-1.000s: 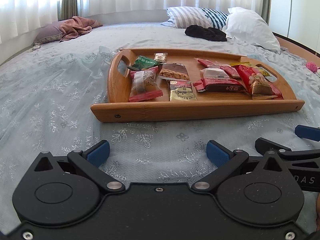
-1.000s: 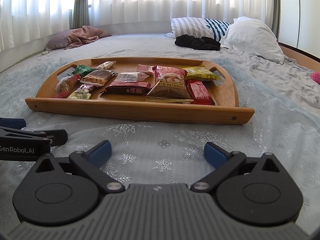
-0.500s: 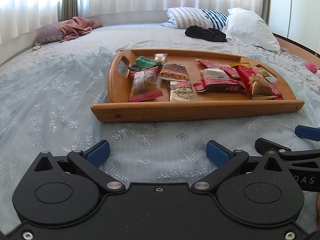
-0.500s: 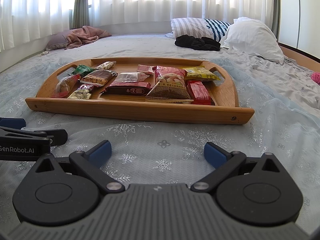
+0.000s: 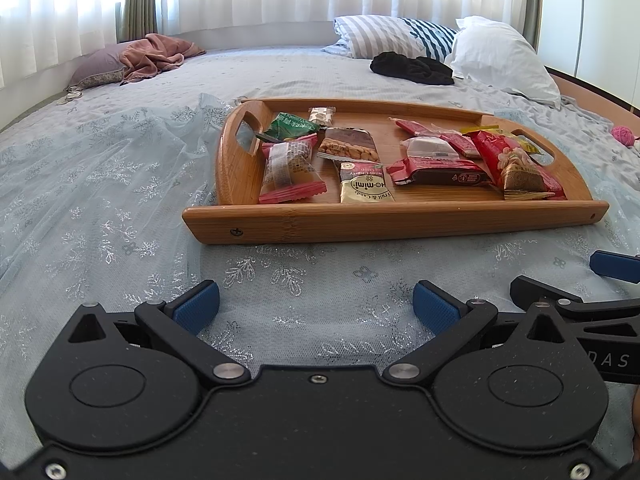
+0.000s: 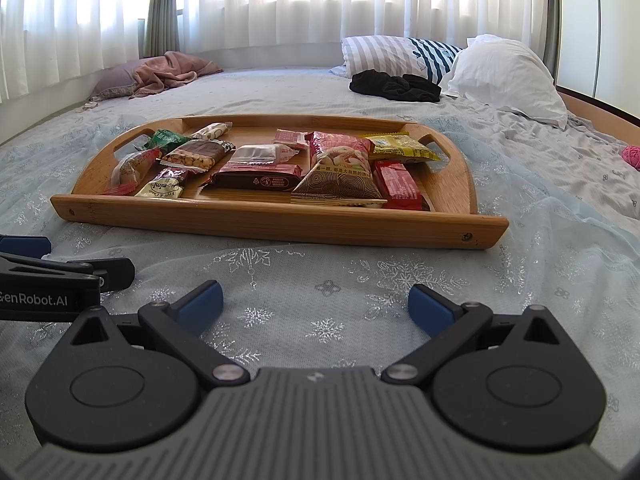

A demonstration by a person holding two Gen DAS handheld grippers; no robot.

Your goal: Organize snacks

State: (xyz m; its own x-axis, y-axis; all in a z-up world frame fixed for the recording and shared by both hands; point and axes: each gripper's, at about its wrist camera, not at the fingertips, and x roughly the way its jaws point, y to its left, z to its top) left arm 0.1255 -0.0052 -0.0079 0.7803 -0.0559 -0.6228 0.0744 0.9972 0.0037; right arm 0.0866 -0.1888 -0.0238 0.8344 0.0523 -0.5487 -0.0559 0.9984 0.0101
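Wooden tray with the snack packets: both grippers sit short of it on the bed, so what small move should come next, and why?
Probably ease the right gripper forward toward the wooden tray. Both it and the left gripper are open and empty, over the bedspread short of the tray's near rim. The big patterned packet lies closest ahead, a fair first pick.

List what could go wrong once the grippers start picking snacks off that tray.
1. The snacks overlap: the big red peanut bag leans across neighbouring packets, so pulling it could drag them.
2. The wooden tray sits on a soft bed and may tip if pressed.
3. The left gripper and right gripper, both open, sit close together and could collide.
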